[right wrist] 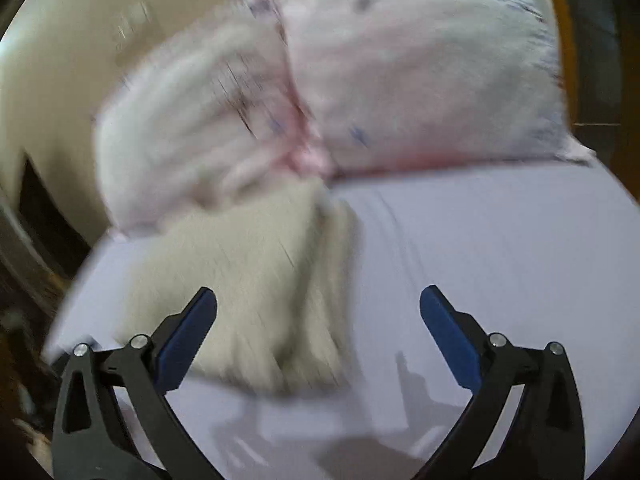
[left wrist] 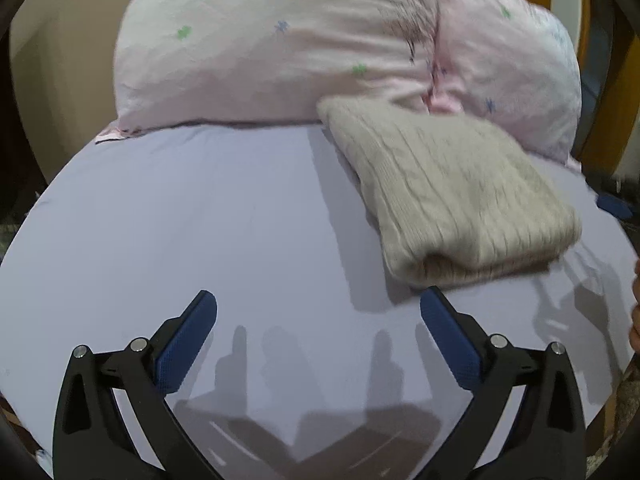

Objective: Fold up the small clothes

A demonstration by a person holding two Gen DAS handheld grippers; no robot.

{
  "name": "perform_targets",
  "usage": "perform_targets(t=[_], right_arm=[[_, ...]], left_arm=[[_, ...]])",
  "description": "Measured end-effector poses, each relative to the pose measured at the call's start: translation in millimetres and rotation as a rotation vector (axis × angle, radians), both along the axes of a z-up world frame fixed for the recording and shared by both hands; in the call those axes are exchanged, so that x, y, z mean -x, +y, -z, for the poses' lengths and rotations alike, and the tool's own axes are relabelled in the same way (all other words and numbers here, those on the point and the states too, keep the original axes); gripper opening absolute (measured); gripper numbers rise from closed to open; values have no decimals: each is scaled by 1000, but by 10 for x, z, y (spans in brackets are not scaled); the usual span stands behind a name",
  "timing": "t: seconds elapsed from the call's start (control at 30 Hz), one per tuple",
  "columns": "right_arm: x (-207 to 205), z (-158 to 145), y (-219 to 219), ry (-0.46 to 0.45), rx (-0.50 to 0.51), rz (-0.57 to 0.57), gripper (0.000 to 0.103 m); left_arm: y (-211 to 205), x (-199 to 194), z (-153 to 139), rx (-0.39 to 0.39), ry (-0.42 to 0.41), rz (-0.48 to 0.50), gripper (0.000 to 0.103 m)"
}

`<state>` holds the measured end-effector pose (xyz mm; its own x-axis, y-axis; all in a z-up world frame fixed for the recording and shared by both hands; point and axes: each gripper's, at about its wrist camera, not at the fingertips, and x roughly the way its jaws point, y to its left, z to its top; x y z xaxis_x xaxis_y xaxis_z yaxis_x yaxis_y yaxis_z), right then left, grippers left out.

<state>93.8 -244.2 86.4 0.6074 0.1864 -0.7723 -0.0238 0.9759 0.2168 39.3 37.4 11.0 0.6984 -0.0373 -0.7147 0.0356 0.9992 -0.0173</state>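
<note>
Hovering w/ jaws spread wide and nothing in them: left gripper [left wrist: 318, 306] sits low centre of frame over bare lavender sheet [left wrist: 180, 220]. Right gripper [right wrist: 318, 304] likewise spread and empty, tho that view is badly blurred. Beige cable-knit sweater [left wrist: 452, 196] lies folded, compact, right of centre, its far edge against the pink pillows [left wrist: 260, 48] up top. Looks like this piece is done; no other garment in sight, so what's left I can't say.
</note>
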Motion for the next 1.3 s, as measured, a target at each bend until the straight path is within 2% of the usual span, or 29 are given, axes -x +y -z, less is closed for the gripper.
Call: perform_targets(t=[0.03,0.13,0.27,0.33,0.53,1.3], right_arm=[[64,91,111,46,53,-22,101],[190,230,346,74,121,-91,101],[118,434,699,115,184,-148,101],[94,516,780,137,206,-130,101],[104,538,770,121,203,-75,101],[118,536,807,119,203,-71,101]], left_arm=[[-36,-14,26,-15,14,6,102],[-144,-89,102,-59,61,21,102],[-205,-206,182,-51,122,39,102],[-215,-225,184,-53,126,40,102],[-215,-232,166,-52,118,55,102],[-212,-245,168,-51,117,57,102]])
